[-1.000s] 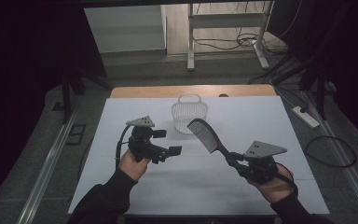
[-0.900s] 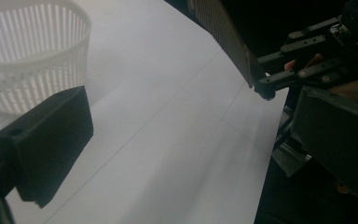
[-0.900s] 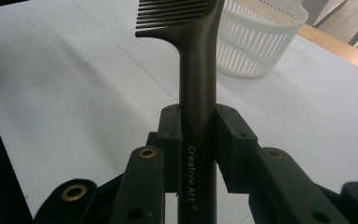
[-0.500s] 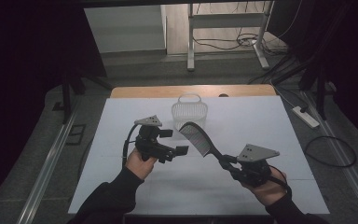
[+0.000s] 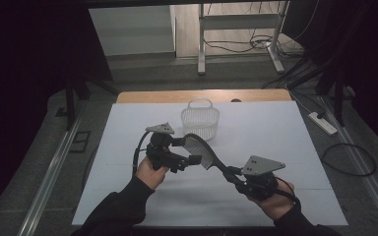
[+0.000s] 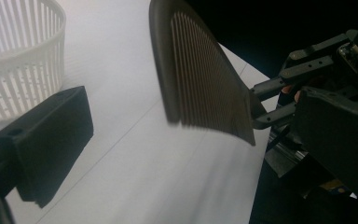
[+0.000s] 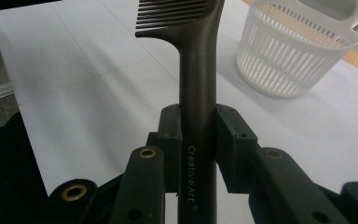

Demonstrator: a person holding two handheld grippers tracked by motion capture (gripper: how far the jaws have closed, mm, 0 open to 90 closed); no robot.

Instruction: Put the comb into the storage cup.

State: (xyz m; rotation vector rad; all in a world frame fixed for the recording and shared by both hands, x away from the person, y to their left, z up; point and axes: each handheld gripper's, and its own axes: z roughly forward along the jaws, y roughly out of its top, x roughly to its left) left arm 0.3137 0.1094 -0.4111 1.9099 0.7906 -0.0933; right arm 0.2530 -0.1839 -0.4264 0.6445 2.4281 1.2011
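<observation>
My right gripper (image 5: 231, 173) (image 7: 198, 140) is shut on the handle of a dark comb (image 5: 202, 147) (image 7: 196, 79) and holds it above the white table sheet (image 5: 275, 137). The comb's toothed head (image 6: 205, 84) points up and left, reaching between the jaws of my left gripper (image 5: 187, 151) (image 6: 191, 154). Those jaws stand open, with their pads (image 6: 51, 144) apart from the comb. A white slatted basket (image 5: 200, 120) (image 6: 14, 70) (image 7: 293, 51) stands upright just beyond both grippers, at the far middle of the sheet.
A strip of wooden tabletop (image 5: 202, 96) shows past the sheet's far edge. On the floor to the right lie a power strip (image 5: 323, 123) and cables. Bare sheet stretches left and right of the hands.
My right hand has carried the comb leftward toward the left gripper. The comb's head now sits between the left jaws. The left hand has shifted only slightly.
</observation>
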